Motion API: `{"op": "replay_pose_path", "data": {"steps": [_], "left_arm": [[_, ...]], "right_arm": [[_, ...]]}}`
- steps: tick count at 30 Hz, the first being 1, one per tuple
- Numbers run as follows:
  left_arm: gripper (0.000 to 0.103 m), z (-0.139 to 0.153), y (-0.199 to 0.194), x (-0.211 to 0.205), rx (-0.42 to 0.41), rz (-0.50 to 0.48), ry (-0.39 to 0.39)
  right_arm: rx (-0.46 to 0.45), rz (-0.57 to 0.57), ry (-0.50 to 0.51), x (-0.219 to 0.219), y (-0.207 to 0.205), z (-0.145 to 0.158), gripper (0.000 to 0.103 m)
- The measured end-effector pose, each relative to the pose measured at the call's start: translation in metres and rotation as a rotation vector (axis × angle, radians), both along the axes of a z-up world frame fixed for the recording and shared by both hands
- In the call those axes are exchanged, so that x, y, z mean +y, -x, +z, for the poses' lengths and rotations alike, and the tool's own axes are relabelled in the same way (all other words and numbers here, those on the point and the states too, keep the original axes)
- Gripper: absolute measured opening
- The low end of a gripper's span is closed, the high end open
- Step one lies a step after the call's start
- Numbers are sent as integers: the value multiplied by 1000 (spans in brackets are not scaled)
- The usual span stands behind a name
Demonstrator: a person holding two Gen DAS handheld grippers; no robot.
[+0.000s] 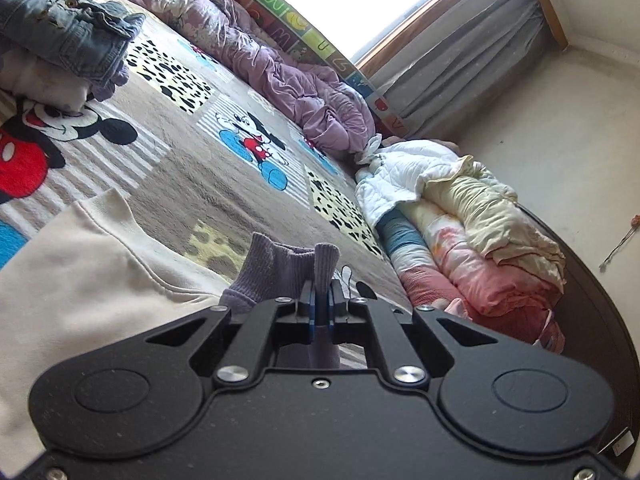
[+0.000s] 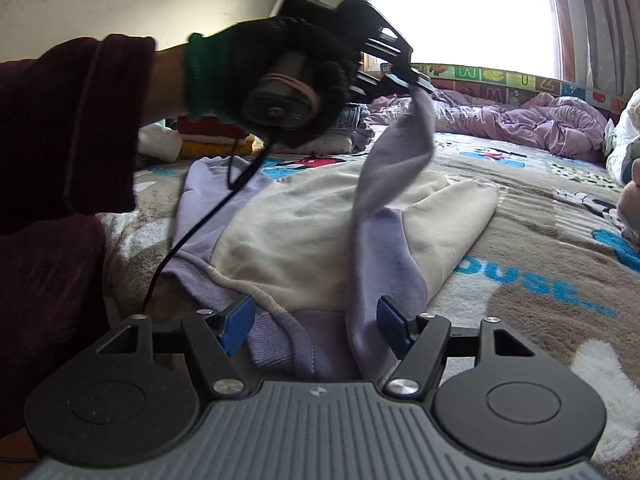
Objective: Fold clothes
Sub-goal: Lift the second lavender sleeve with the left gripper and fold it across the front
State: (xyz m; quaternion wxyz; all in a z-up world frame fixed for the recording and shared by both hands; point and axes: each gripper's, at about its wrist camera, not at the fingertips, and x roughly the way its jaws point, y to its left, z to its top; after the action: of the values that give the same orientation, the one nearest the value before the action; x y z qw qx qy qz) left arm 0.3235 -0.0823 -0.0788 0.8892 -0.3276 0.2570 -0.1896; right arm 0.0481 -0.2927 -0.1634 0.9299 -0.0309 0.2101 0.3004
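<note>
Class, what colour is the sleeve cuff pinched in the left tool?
Pale lilac, ribbed knit cuff in the left tool; clearest in the left wrist view.

A plush brown bedspread (image 1: 192,184) printed with cartoon mice and spotted patches covered the bed. A crumpled lilac quilt (image 1: 280,68) lay along its far edge, against a colourful alphabet-panel bumper (image 1: 304,32). Rolled pink, cream and white bedding (image 1: 472,240) was heaped at one end. Pale grey curtains (image 1: 460,68) hung beside a bright window (image 2: 460,12).
</note>
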Motion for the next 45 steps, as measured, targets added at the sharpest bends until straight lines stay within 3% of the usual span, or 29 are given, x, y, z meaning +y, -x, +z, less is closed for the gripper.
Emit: {"op": "replay_pose_path", "data": {"steps": [32, 34, 35, 36, 40, 45], "left_arm": [[3, -47, -59, -73, 107, -54, -298], [8, -49, -62, -76, 113, -82, -304], [18, -49, -63, -78, 106, -94, -313], [22, -47, -62, -79, 91, -98, -321], [23, -34, -52, -71, 36, -101, -320], [23, -25, -38, -71, -38, -166, -454]], "right_arm": [[61, 34, -66, -3, -8, 1, 68], [66, 33, -70, -3, -9, 1, 68], [68, 32, -73, -4, -9, 1, 68], [71, 32, -76, -4, -10, 1, 68], [78, 27, -85, -6, -10, 1, 68], [78, 23, -66, -7, -7, 3, 68]]}}
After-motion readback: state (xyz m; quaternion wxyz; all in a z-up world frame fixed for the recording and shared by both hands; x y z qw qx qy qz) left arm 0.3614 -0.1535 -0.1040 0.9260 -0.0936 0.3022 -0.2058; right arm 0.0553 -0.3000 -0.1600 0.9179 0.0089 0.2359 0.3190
